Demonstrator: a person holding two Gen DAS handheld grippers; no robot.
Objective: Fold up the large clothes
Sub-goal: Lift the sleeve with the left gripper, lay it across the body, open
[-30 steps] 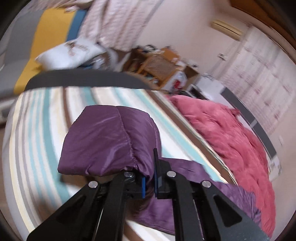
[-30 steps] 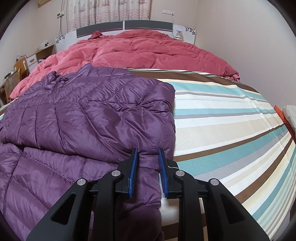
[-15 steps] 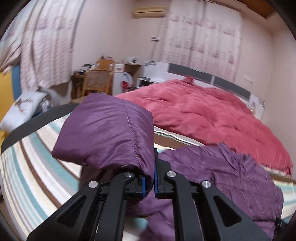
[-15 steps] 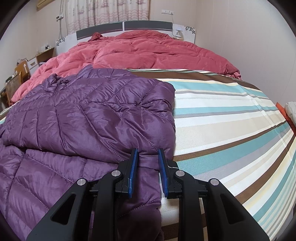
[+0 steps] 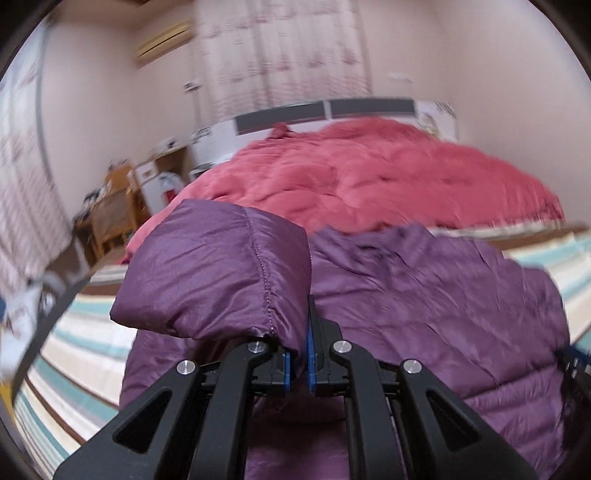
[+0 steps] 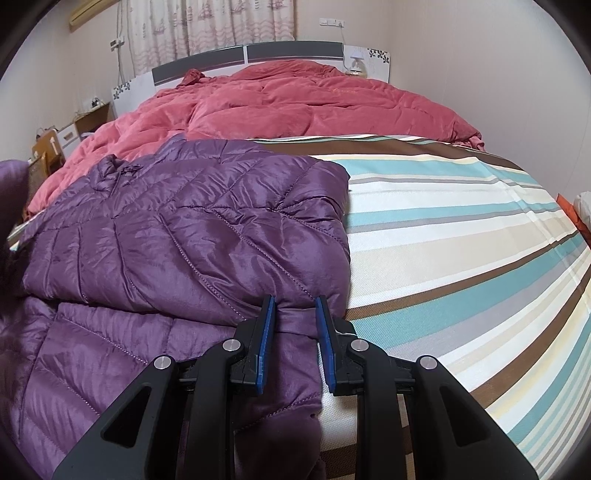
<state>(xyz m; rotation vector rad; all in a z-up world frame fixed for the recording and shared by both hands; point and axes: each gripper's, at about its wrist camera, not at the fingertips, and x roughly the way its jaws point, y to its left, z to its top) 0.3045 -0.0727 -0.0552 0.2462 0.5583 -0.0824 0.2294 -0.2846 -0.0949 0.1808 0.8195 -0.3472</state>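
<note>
- Striped bedsheet in teal, cream and brown bands (image 6: 461,236) covers the near part of the bed, its right half bare.
- Left gripper (image 5: 299,363) has its jaws nearly together, pinching a puffy fold of the quilted purple down jacket (image 6: 192,236) and holding it above the garment.
- Right gripper (image 6: 293,345) has its jaws narrowly apart around the jacket's near edge, which lies flat on the sheet.
- Behind the jacket lies a rumpled red comforter (image 6: 295,103), touching its far edge.
- Farther back stand a grey-and-white headboard (image 6: 251,55), patterned curtains (image 6: 210,26) and, at the left, a wooden chair (image 5: 110,218).
</note>
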